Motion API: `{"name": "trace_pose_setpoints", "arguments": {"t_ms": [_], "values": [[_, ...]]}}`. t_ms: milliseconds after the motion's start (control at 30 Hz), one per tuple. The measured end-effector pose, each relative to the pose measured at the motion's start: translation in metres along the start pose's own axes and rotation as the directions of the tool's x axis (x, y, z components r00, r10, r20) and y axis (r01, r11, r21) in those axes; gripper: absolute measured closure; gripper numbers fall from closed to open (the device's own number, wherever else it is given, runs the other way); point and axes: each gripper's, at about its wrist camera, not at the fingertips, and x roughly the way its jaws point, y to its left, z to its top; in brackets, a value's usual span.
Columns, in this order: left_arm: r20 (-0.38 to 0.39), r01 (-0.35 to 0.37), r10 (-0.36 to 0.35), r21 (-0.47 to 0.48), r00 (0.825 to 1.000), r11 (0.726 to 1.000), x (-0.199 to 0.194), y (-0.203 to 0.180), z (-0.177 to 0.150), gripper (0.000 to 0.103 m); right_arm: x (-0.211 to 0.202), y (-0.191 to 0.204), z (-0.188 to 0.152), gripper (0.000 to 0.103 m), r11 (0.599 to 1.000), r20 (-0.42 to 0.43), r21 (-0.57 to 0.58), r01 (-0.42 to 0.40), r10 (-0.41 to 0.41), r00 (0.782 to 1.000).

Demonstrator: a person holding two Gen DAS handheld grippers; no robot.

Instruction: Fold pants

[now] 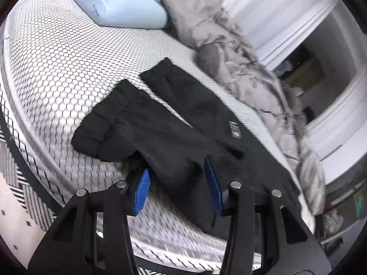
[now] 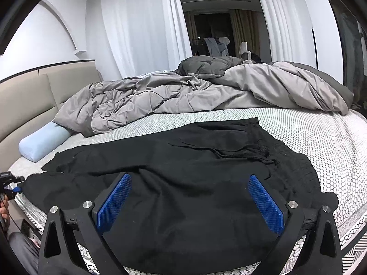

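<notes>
Black pants (image 1: 172,114) lie spread on the honeycomb-patterned mattress (image 1: 57,57), both legs stretching away in the left wrist view, with a white label (image 1: 234,129) on one leg. My left gripper (image 1: 176,166) is shut on a bunch of the nearer leg's fabric, which fills the gap between its blue pads. The right wrist view shows the pants (image 2: 183,155) lengthwise, with the drawstring waistband (image 2: 252,153) at the right. There my right gripper (image 2: 189,177) stands wide open over the hip area, its pads apart from the cloth. The left gripper (image 2: 10,183) shows at the far left, at the leg's end.
A crumpled grey duvet (image 2: 183,91) covers the bed's far side beyond the pants. A pale blue pillow (image 2: 39,146) lies by the beige headboard (image 2: 27,100). White curtains (image 2: 137,27) hang behind. A patterned rug (image 1: 23,160) lies beside the bed's near edge.
</notes>
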Motion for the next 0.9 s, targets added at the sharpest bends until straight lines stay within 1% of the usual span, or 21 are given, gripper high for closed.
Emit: {"name": "trace_pose_setpoints", "arguments": {"t_ms": [33,67,100,133,167,233,300,333,400,467,533,600,667,733,767,800,833,867,900], "values": [[-0.01,-0.015,0.014,-0.02,1.0,1.0,0.007,0.001,0.004,0.062,-0.001,-0.002,0.0,0.0,1.0,0.003,0.006,-0.001,0.001,1.0],[0.001,-0.021,0.021,-0.041,1.0,0.999,0.013,0.003,0.005,0.069,-0.002,-0.006,0.001,0.0,1.0,0.01,0.017,0.01,-0.01,1.0],[0.021,-0.027,0.028,-0.043,0.999,0.999,0.014,0.004,0.005,0.077,-0.004,-0.012,0.003,0.0,0.999,0.02,0.031,0.037,-0.038,0.999],[0.043,-0.045,0.047,-0.029,0.998,0.999,0.015,0.004,0.004,0.092,-0.007,-0.019,0.004,0.0,0.997,0.028,0.052,0.065,-0.067,0.997],[0.062,-0.056,0.057,-0.014,0.996,0.998,0.015,0.002,0.002,0.096,-0.011,-0.03,0.006,0.0,0.993,0.038,0.086,0.086,-0.09,0.995],[0.111,-0.043,0.045,-0.018,0.993,0.999,0.009,0.002,0.002,0.099,-0.023,-0.065,0.009,0.0,0.975,0.056,0.203,0.084,-0.097,0.994],[0.148,-0.037,0.038,-0.008,0.988,0.999,0.002,0.005,0.008,0.099,-0.033,-0.109,0.002,0.0,0.93,0.048,0.357,0.087,-0.111,0.993],[0.165,-0.049,0.048,0.006,0.985,0.999,0.0,0.003,0.014,0.099,-0.035,-0.124,-0.001,0.0,0.908,0.034,0.408,0.095,-0.119,0.992],[0.187,-0.053,0.049,0.016,0.981,0.998,-0.002,0.001,0.024,0.099,-0.032,-0.151,-0.012,0.0,0.864,-0.034,0.489,0.122,-0.121,0.992],[0.202,-0.055,0.053,0.004,0.978,0.998,-0.005,0.003,0.029,0.099,-0.025,-0.161,-0.018,0.0,0.846,-0.083,0.52,0.115,-0.084,0.993],[0.201,-0.053,0.052,-0.003,0.978,0.999,-0.004,0.006,0.029,0.099,-0.014,-0.167,-0.025,0.002,0.827,-0.143,0.549,0.116,-0.044,0.989],[0.189,-0.056,0.057,-0.011,0.98,0.998,-0.005,0.014,0.027,0.099,-0.003,-0.171,-0.033,0.006,0.791,-0.187,0.604,0.096,0.023,0.982],[0.176,-0.048,0.052,-0.026,0.983,0.999,-0.007,0.023,0.024,0.099,0.005,-0.174,-0.037,0.006,0.771,-0.196,0.633,0.067,0.076,0.978],[0.172,-0.041,0.047,-0.034,0.984,0.999,-0.007,0.026,0.023,0.099,0.016,-0.176,-0.036,0.01,0.737,-0.161,0.676,0.002,0.145,0.976],[0.172,-0.042,0.047,-0.033,0.984,0.999,-0.008,0.029,0.022,0.099,0.02,-0.177,-0.033,0.022,0.733,-0.153,0.681,-0.013,0.159,0.975],[0.175,-0.041,0.046,-0.03,0.984,0.999,-0.009,0.028,0.022,0.099,0.025,-0.176,-0.027,0.056,0.745,-0.157,0.667,-0.005,0.146,0.977],[0.173,-0.036,0.04,-0.027,0.984,0.999,-0.01,0.029,0.02,0.099,0.026,-0.173,-0.024,0.076,0.774,-0.176,0.632,0.031,0.105,0.979],[0.171,-0.026,0.03,-0.023,0.985,0.999,-0.014,0.032,0.016,0.099,0.025,-0.171,-0.019,0.081,0.806,-0.198,0.585,0.089,0.036,0.98],[0.167,-0.025,0.028,-0.019,0.986,0.999,-0.016,0.032,0.013,0.099,0.019,-0.17,-0.017,0.084,0.819,-0.184,0.563,0.109,-0.004,0.983]]}}
